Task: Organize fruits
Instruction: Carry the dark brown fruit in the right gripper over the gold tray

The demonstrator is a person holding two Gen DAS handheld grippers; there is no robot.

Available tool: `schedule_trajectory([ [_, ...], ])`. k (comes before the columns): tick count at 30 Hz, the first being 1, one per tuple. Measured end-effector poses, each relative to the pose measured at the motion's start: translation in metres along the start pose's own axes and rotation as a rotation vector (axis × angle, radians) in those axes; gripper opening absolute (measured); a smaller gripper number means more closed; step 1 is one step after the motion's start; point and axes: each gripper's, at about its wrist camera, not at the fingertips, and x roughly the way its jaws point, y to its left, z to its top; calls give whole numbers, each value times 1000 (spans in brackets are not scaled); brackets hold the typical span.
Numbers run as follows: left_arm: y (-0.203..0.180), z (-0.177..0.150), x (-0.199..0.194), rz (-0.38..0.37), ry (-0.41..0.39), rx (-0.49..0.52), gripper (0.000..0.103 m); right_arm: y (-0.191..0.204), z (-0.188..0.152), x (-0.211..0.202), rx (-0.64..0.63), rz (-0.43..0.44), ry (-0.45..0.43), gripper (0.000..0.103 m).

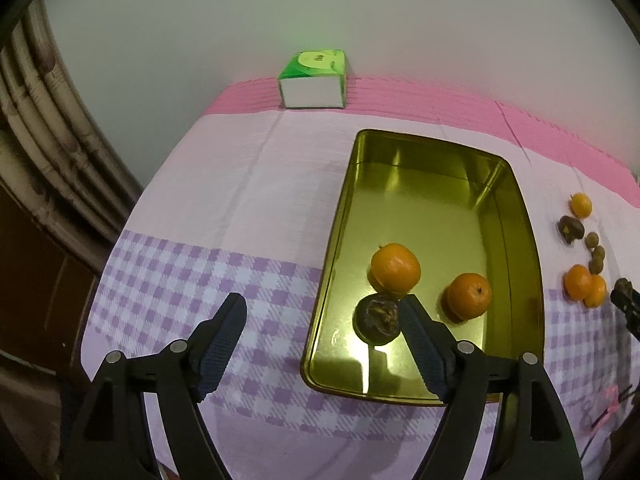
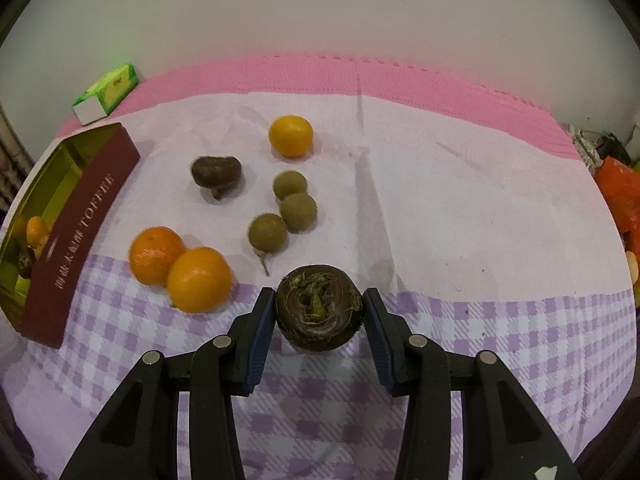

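Left wrist view: the left gripper (image 1: 322,308) has its fingers spread and empty; at 1 o'clock from it, the gold tin (image 1: 520,216) holds 2 oranges (image 1: 395,267) and a dark fruit (image 1: 377,319).

Right wrist view: the right gripper (image 2: 319,305) pinches a brown fruit (image 2: 319,306) above the checked cloth (image 2: 500,320); 2 more oranges (image 2: 199,279) lie at 9 o'clock.

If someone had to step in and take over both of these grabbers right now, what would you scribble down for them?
Left gripper: open, empty, above the near end of the tin.
Right gripper: shut on a dark brown fruit, at the cloth.
Done: two oranges and one dark fruit lie in the tin.
Left on the cloth: three oranges, a dark fruit, three small brownish-green fruits.
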Motion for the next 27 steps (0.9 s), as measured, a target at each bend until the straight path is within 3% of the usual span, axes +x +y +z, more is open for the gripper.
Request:
schedule_trajectory([
  [8, 6, 1, 2, 5, 9, -32, 80, 33, 11, -25, -56, 73, -42, 41],
  [19, 18, 1, 6, 16, 25, -78, 81, 138, 19, -44, -251, 272, -52, 41],
  [27, 32, 2, 7, 18, 38, -144, 81, 198, 16, -42, -371, 332, -45, 41],
])
